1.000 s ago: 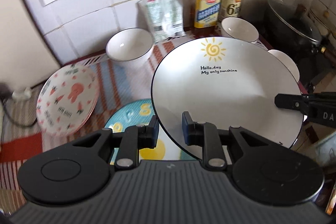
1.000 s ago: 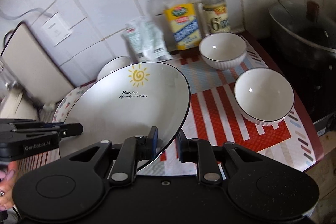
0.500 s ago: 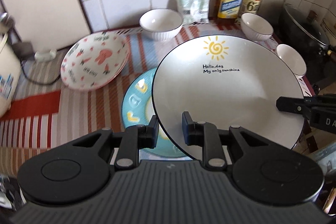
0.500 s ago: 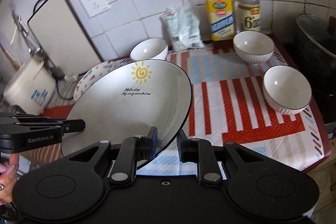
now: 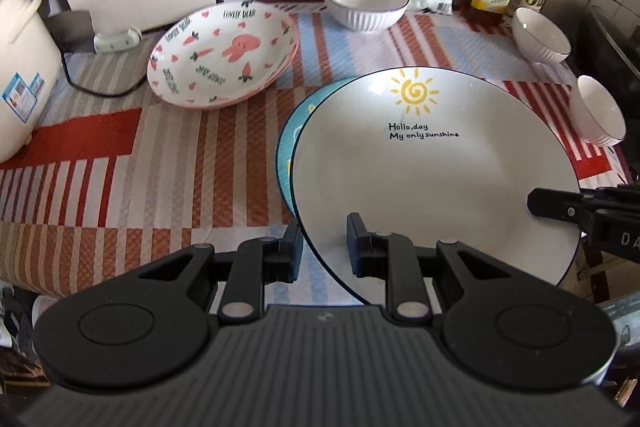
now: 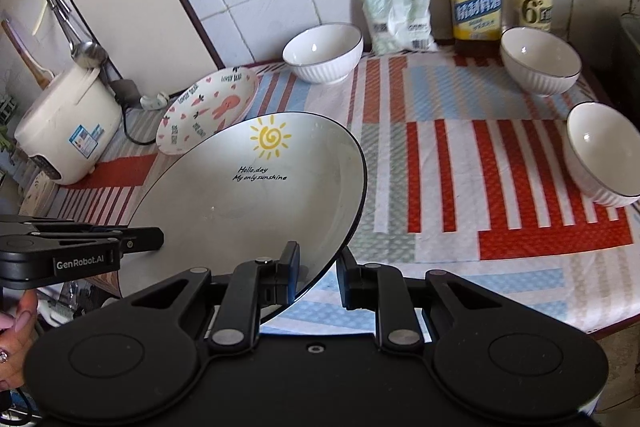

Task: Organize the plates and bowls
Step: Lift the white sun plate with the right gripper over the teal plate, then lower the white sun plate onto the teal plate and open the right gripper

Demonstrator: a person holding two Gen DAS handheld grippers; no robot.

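The counter [image 6: 440, 147], covered in a red, blue and white striped cloth, carries everything here. Largest in hand is the white round ceramic plate with a yellow sun print [image 5: 432, 179], held raised over the counter's front edge and tilted. The left gripper [image 5: 322, 245] clamps its near rim, one finger above and one below; the right gripper [image 6: 318, 277] pinches the rim on the opposite side. Under it lies a blue patterned plate [image 5: 289, 147], mostly hidden. Towards the back-left corner sits the pink-rimmed plate with rabbit and carrot prints [image 5: 224, 55]. Three white ribbed bowls stand apart: one at the back edge [image 5: 364, 1], two along the right edge [image 6: 540, 65] [image 6: 604, 155].

The step in hand seems to be stacking plates. Next, the sun plate probably needs levelling, centring over the blue one, and lowering before both grips let go.
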